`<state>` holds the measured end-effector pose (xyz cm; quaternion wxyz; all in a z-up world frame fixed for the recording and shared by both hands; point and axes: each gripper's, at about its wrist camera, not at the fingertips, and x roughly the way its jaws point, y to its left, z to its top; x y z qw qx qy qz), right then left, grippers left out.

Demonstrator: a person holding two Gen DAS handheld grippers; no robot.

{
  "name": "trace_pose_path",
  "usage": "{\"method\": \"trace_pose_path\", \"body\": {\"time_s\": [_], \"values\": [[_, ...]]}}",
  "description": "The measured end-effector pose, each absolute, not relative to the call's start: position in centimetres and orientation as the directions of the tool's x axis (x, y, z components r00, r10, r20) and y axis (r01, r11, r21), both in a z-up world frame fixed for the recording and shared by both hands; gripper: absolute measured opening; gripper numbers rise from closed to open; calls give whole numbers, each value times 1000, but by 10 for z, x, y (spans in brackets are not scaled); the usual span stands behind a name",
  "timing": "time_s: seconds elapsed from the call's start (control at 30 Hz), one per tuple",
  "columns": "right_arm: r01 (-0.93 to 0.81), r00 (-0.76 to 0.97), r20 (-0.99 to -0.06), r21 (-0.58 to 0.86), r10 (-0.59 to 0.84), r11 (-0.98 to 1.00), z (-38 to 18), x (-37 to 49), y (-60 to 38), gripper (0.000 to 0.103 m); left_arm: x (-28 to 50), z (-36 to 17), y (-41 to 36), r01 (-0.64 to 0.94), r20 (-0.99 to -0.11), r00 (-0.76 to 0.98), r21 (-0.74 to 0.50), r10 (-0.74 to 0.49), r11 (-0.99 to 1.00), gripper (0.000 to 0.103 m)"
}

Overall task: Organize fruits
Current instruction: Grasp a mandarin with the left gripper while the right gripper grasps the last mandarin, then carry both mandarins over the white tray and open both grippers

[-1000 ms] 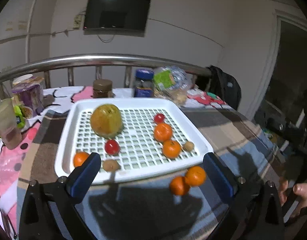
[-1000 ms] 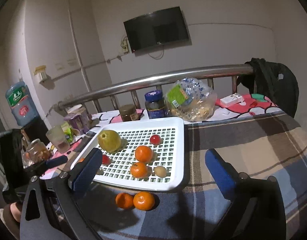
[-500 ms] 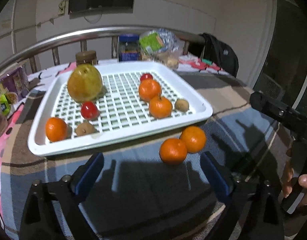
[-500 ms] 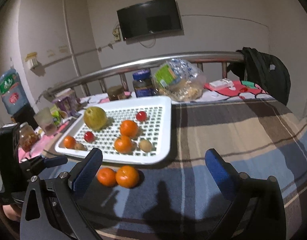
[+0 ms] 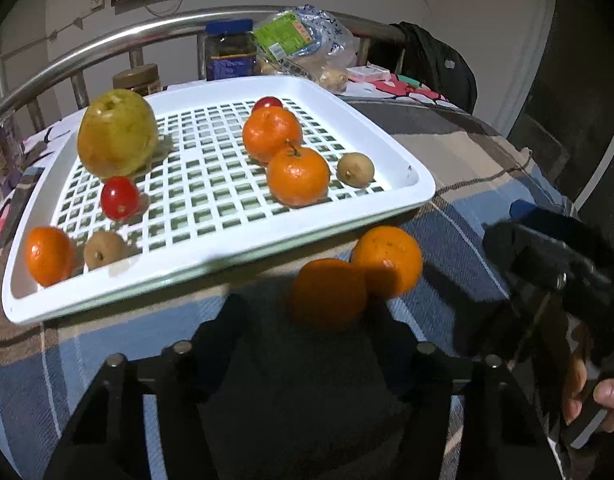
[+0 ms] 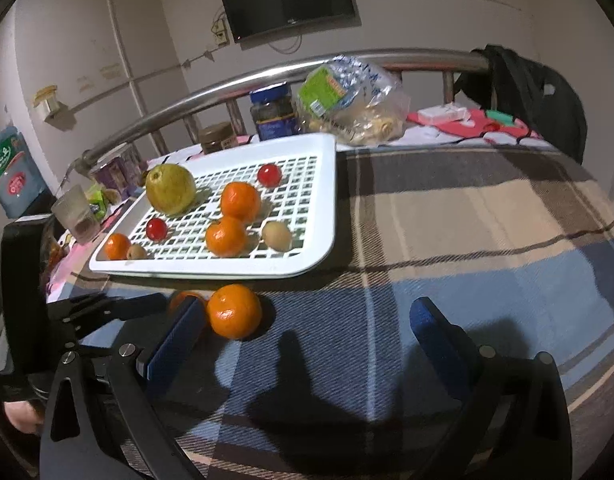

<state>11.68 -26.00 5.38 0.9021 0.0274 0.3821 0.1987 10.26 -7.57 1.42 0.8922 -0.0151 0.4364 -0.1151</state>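
We count nine fruits. In the white tray (image 5: pixel 391 152) lie seven: one pear (image 5: pixel 116 132), three oranges, at the middle (image 5: pixel 272 134), just in front of it (image 5: pixel 298 176) and in the near left corner (image 5: pixel 48 255), two cherry tomatoes, one near the pear (image 5: pixel 120 198) and one at the far side (image 5: pixel 268 103), and two small brown fruits, one on the right (image 5: pixel 355 169) and one beside the corner orange (image 5: pixel 104 249). Two more oranges sit on the plaid blanket (image 6: pixel 487 220) just in front of the tray, touching each other: a shadowed one (image 5: pixel 327 294) and a brighter one (image 5: pixel 387 261).

Our left gripper (image 5: pixel 311 316) is low over the blanket with the shadowed orange at its front; its finger ends are lost in dark, so we cannot tell how its jaws stand. Our right gripper (image 6: pixel 303 340) hovers over the blanket, jaws spread wide, its left pad (image 6: pixel 175 336) in front of the shadowed orange and just beside the brighter one. Behind the tray stand two jars, a blue-lidded one (image 6: pixel 276 111) and a smaller brown one (image 6: pixel 218 137), and one bag (image 6: pixel 349 98).
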Motion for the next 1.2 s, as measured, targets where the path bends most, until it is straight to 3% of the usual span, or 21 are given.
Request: {"method": "trace_pose_path", "body": {"time_s": [0.1,0.2,0.37,0.5,0.57,0.67,1.2], "values": [[-346,608,-694,204,384,916,50,118,-254,103,103,15,-75,203,-771,590,-147,-241,968,39],[-364,585,-708,207,396,908,47,119,-246,97,100,15,-70,205,-768,585,-170,-260,964,39],[-435,531,-740,180,412,882,41,119,-223,78,88,17,-55,182,-765,588,-192,-263,964,38],[-468,502,-762,158,409,869,35,122,-206,72,81,18,-39,142,-764,592,-214,-256,966,38],[-476,491,-769,157,410,865,32,126,-201,55,77,19,-32,125,-762,603,-203,-237,971,38],[-486,464,-791,150,400,861,26,131,-194,41,72,23,-18,99,-752,614,-228,-240,969,38],[-510,483,-744,189,461,839,61,118,-204,40,60,70,26,57,-681,694,-273,-235,960,38]]}}
